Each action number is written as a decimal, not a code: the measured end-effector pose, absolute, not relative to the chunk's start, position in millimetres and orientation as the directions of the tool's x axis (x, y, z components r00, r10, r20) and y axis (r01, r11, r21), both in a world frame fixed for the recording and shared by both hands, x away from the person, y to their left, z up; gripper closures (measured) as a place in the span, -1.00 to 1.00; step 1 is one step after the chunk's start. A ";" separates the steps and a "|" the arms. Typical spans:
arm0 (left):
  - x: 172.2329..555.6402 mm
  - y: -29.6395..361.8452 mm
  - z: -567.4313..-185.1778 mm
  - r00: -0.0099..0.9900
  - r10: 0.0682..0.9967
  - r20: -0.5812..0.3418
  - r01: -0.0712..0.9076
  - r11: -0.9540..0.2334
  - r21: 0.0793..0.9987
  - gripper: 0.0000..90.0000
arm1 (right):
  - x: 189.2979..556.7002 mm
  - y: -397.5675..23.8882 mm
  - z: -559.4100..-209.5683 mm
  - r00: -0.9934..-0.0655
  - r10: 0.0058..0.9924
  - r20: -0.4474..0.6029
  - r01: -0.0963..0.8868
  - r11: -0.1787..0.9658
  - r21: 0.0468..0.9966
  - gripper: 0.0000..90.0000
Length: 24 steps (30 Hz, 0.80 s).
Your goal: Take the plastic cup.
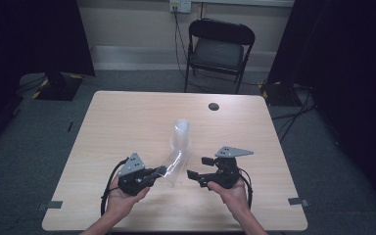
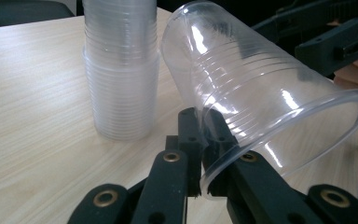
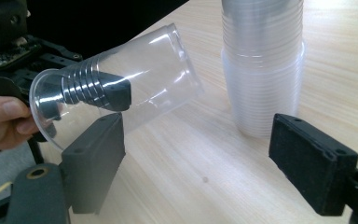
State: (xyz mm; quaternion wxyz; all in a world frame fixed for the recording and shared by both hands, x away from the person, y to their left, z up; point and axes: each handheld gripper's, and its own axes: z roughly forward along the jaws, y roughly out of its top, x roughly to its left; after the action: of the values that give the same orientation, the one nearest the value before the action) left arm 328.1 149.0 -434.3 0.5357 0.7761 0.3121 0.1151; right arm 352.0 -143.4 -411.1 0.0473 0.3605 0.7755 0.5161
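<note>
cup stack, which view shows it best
The left gripper view: the cup stack stands close and sharp beside the held cup. The right gripper view shows it well too; in the high view it is small and faint.

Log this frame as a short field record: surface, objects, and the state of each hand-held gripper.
surface: wooden table
objects: stack of clear plastic cups, standing upright; single clear cup, tilted
left hand-held gripper: shut on the single clear cup, pinching its wall at the rim
right hand-held gripper: open, holding nothing, jaws facing the cups
background: folding chair beyond the table
</note>
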 end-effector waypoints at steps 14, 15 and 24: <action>331.9 141.5 -443.0 0.822 0.529 -0.211 0.436 -0.346 0.831 0.95 | 346.5 -143.4 -409.6 -0.812 0.539 0.224 0.433 0.301 0.850 -0.51; 330.8 140.3 -443.7 0.822 0.531 -0.206 0.433 -0.349 0.831 0.95 | 345.7 -142.0 -409.8 -0.818 0.530 0.223 0.430 0.307 0.849 -0.51; 330.9 131.4 -449.7 0.844 0.491 -0.218 0.449 -0.420 0.789 0.95 | 341.0 -130.4 -413.0 -0.866 0.461 0.191 0.392 0.390 0.833 -0.51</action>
State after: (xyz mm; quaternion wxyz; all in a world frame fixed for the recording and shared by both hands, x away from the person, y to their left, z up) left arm 330.9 131.4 -449.7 0.4606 0.8424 0.2788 0.0229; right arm 341.0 -130.4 -413.0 0.0356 0.2559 0.8330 0.4893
